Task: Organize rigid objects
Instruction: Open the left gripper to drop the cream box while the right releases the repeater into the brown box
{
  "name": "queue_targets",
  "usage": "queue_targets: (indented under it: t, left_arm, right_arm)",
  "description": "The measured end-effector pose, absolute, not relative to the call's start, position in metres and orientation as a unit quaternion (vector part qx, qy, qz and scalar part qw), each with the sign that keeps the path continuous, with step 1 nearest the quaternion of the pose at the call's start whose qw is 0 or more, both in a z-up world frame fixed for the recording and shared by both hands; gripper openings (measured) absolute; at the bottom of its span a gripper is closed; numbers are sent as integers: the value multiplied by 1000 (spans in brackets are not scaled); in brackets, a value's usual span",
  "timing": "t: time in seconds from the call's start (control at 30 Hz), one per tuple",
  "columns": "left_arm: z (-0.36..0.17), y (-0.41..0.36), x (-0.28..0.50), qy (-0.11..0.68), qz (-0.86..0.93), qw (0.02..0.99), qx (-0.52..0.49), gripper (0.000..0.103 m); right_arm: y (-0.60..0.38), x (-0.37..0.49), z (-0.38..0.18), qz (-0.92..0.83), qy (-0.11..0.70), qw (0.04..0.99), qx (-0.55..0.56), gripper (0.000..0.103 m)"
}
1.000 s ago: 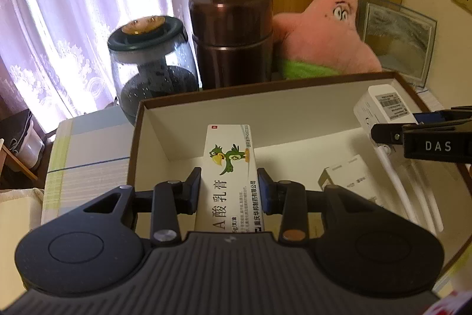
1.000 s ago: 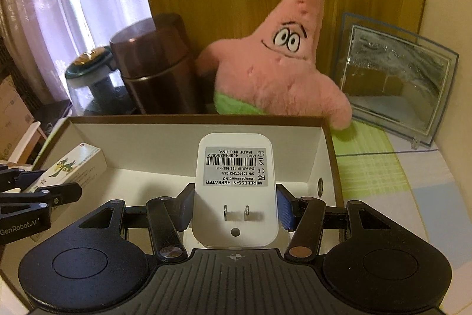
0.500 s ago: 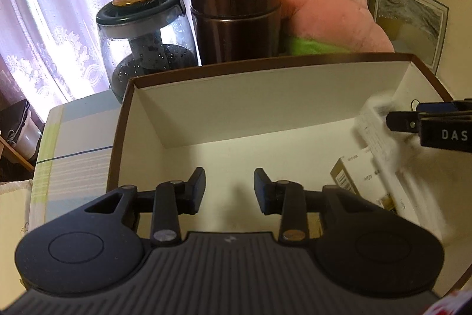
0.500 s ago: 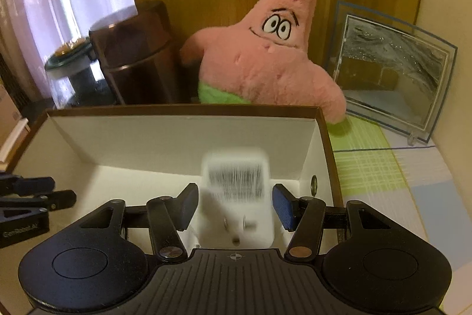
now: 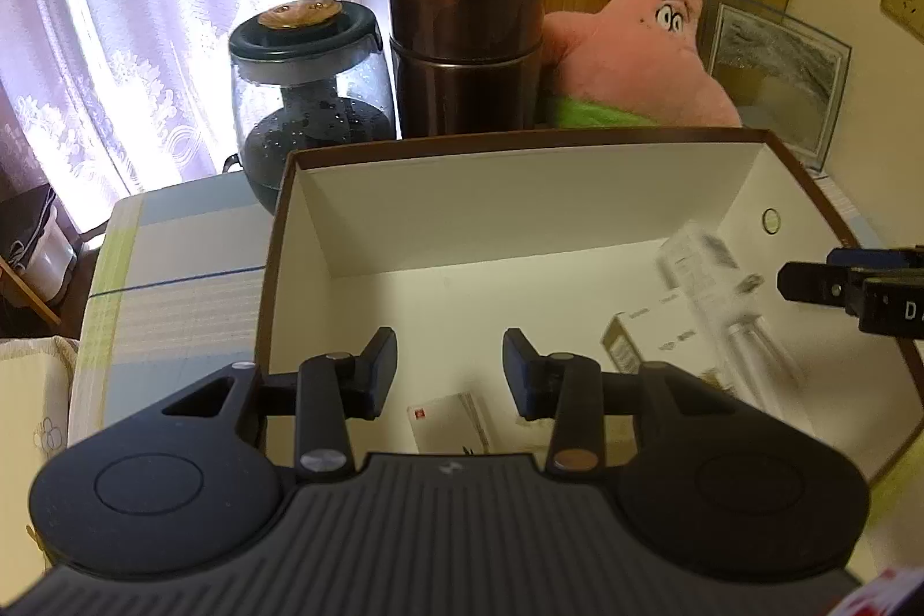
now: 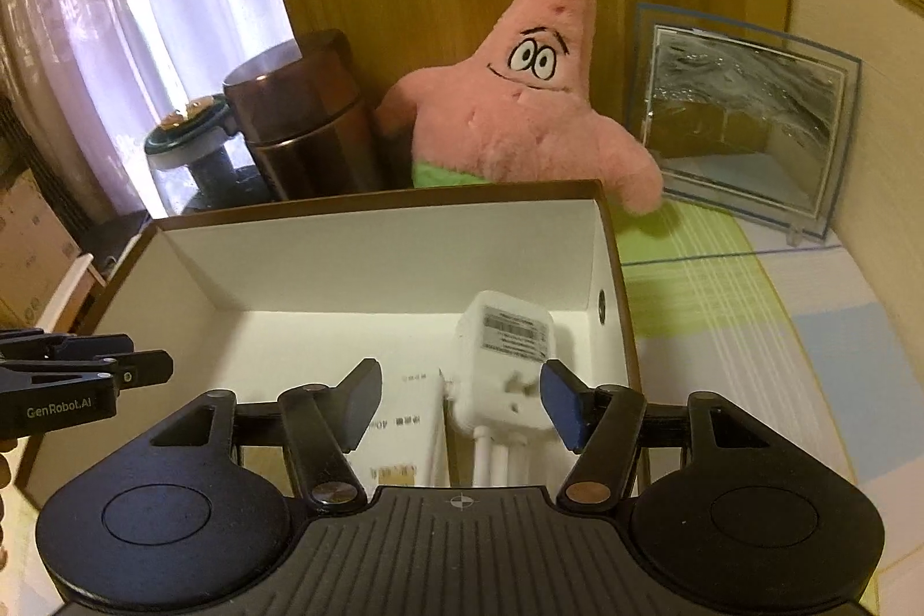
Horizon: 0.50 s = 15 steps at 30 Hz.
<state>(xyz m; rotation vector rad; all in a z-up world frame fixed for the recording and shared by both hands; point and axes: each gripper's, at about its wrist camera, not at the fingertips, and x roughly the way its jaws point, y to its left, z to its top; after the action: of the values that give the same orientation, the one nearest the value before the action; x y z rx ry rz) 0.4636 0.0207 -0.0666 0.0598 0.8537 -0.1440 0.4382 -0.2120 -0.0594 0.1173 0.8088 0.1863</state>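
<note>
The brown cardboard box [image 6: 612, 235], smooth white inside, is the landmark. Above its near edge the left tool [image 5: 449, 373] stands open, nothing between its flat black pads, and a thin white carton [image 5: 447, 422] lies flat on the box floor beneath it. Toward the box's right wall the right tool [image 6: 462, 396] is open too; a rounded white plastic repeater [image 6: 501, 362], label up, leans on a pale boxed item [image 6: 407, 428] there. Behind the box stand a fuzzy pink star plush [image 6: 531, 119] and a glossy brown canister [image 5: 466, 44]
</note>
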Motion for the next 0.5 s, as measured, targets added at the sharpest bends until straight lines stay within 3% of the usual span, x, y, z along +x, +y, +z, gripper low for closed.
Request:
queue_targets:
  t: [0.5]
  left_arm:
    - [-30,32,408,386,-67,920,3,36]
  right_arm:
    - [-215,387,-35,96,382,916,73,59]
